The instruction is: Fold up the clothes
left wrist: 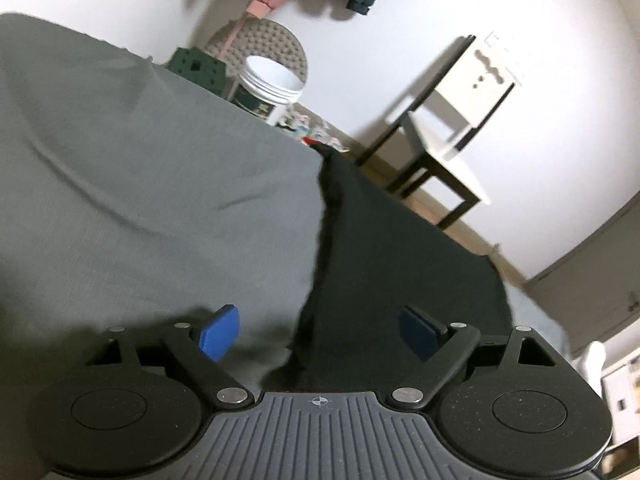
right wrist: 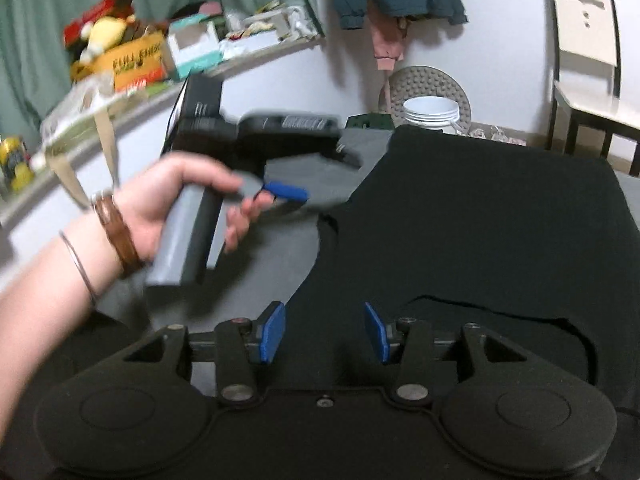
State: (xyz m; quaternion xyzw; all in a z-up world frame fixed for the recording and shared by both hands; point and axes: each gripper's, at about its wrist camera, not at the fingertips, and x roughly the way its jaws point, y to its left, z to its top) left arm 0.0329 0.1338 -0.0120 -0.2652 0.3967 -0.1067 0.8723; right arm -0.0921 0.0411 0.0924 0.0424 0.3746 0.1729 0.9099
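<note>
Grey sheet (left wrist: 140, 184) is covering the work surface; white wall behind, with a white bucket (left wrist: 269, 80) and a white-seated chair (left wrist: 448, 136) sitting at the far side. Black garment (right wrist: 480, 220) is lying spread flat on the sheet, its curved edge facing the left side in the right wrist view; in the left wrist view its edge is running under the tongs toward the far end of the sheet.

Left gripper (left wrist: 320, 330) is hovering over that garment edge, blue pads standing wide apart, gripping nothing. A bare left hand (right wrist: 176, 208) wearing bracelets is holding its grey handle; motion blur there.

Right gripper (right wrist: 325, 332) is sitting low over the near part of the garment, pads parted, nothing between them. Cluttered shelf (right wrist: 132, 80) is showing at far left
</note>
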